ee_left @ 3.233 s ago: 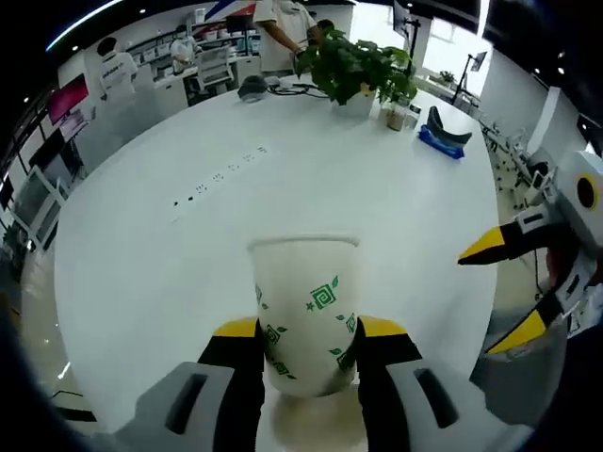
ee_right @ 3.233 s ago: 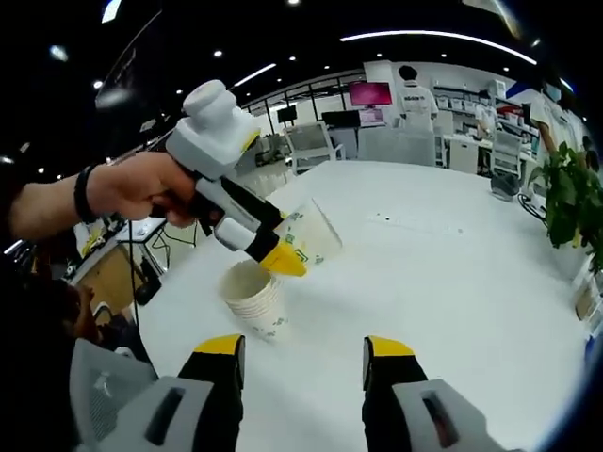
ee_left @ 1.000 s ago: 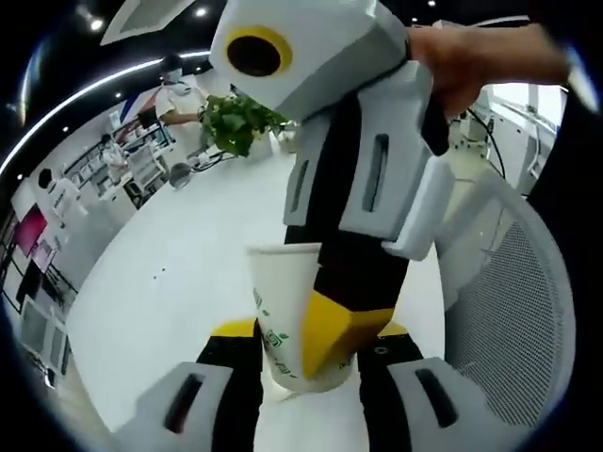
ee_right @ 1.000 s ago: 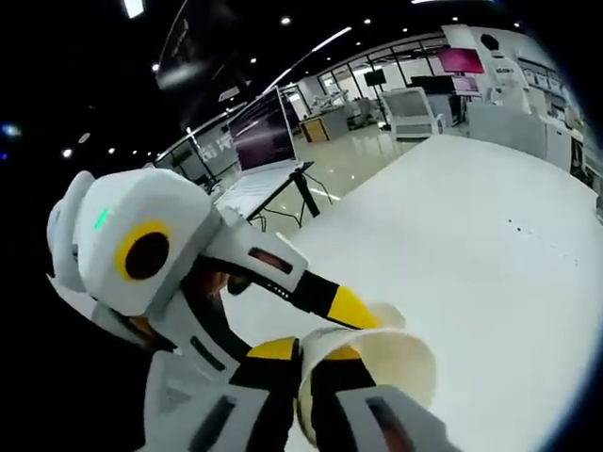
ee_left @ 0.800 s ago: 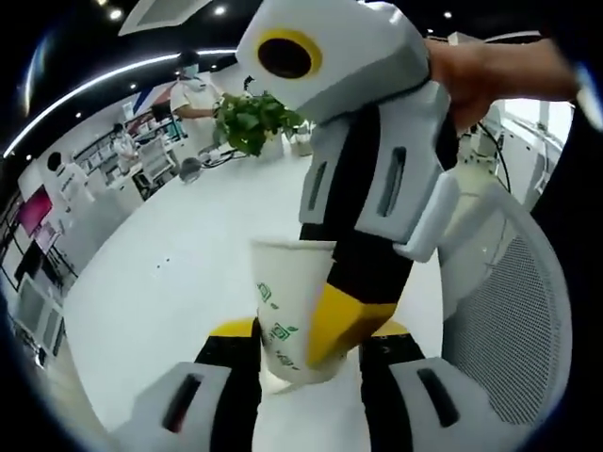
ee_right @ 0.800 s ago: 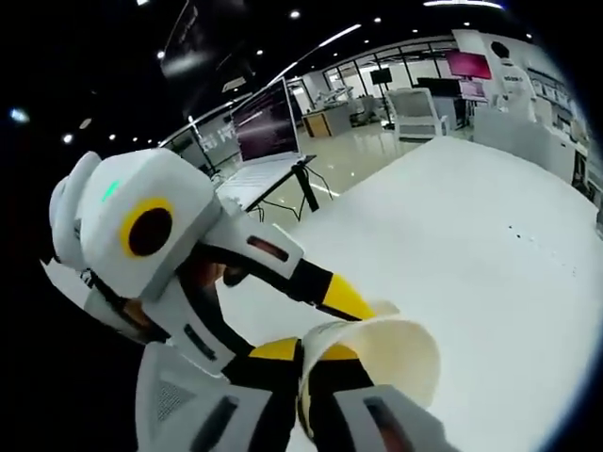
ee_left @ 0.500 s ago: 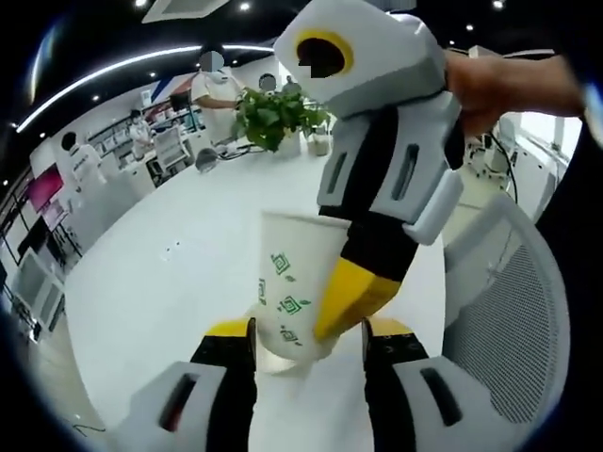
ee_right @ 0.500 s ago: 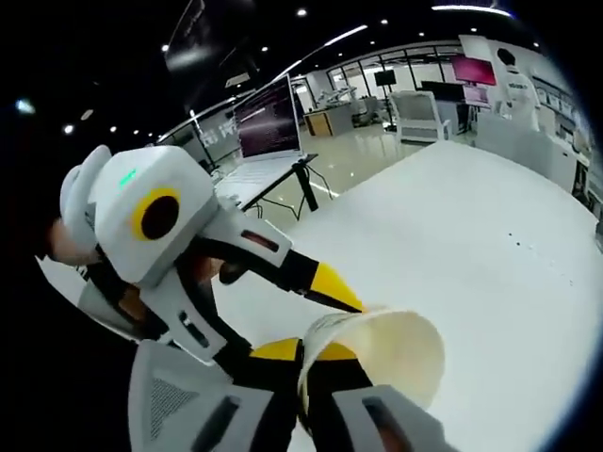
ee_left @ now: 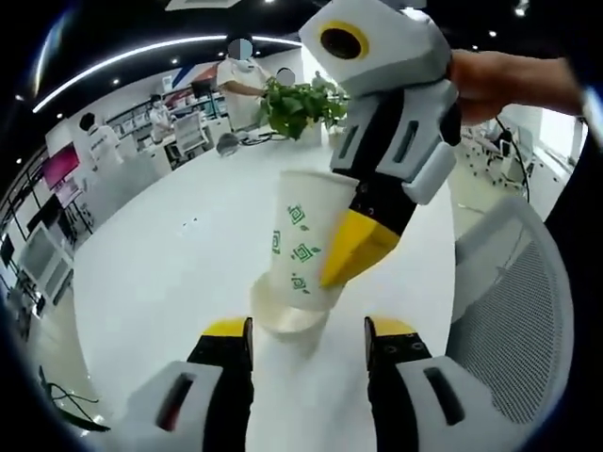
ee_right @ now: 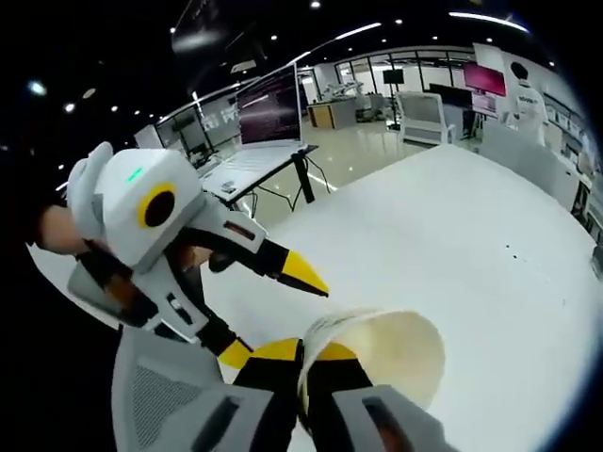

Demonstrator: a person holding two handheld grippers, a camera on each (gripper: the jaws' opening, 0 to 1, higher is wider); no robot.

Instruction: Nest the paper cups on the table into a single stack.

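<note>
Two grippers: the left gripper [ee_right: 283, 311] and the right gripper [ee_left: 353, 259]. Two cup items: one printed paper cup [ee_left: 301, 245] and one stack of cups [ee_left: 283, 311]. One potted plant [ee_left: 301, 104], one mesh chair [ee_left: 518, 301].

left gripper [ee_left: 306, 330]: let go of the cup [ee_left: 306, 247], jaws now spread | right gripper [ee_left: 363, 247]: took the cup by its rim, lifted it clear of the stack [ee_left: 287, 309] | left gripper drawn back

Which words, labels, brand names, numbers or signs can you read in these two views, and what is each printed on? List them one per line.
None can be read.
Paper cup: green square-spiral and leaf motifs, no letters.
Wall screens behind the white table: too blurred to read.
Monitor on the far desk: text too small to read.
</note>
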